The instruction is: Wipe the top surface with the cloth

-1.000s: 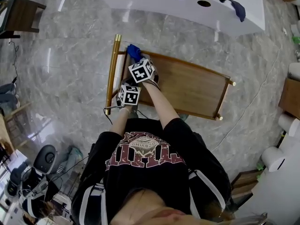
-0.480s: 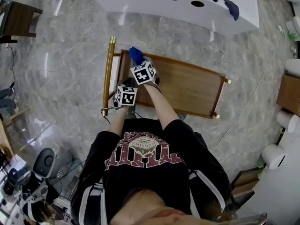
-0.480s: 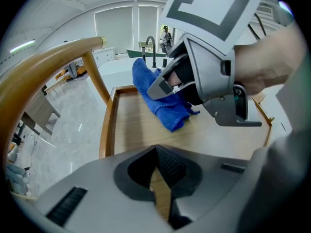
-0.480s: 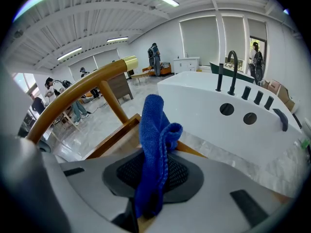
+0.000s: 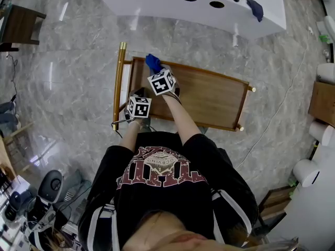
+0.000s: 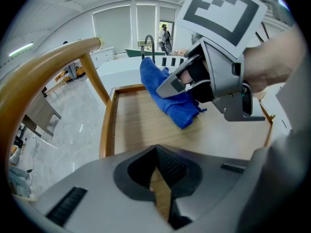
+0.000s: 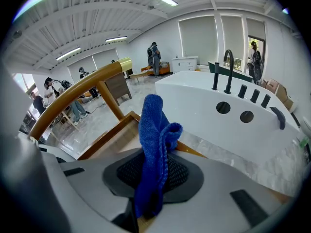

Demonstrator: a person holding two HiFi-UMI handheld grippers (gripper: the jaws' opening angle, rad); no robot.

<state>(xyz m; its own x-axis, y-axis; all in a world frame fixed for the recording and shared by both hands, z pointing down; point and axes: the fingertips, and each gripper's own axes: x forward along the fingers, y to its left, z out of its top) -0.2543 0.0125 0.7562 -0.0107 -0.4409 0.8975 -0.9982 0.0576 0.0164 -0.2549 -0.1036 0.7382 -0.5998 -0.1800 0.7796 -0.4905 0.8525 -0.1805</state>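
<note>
Biggest thing first: the wooden tabletop (image 5: 209, 95) shifts a bit in the head view, but we think that's mostly our head moving, not the cart. The right hand-held gripper (image 7: 151, 176), clamped on the blue cloth (image 5: 153, 63), has edged slightly away from the brass handle (image 5: 118, 82), and the cloth's lower end rests on the wood at the far left corner. The left hand-held gripper (image 6: 157, 159) hasn't budged: jaws together on nothing, near the left edge. So we reckon the wipe is only just starting, with nearly the whole top left to do.
</note>
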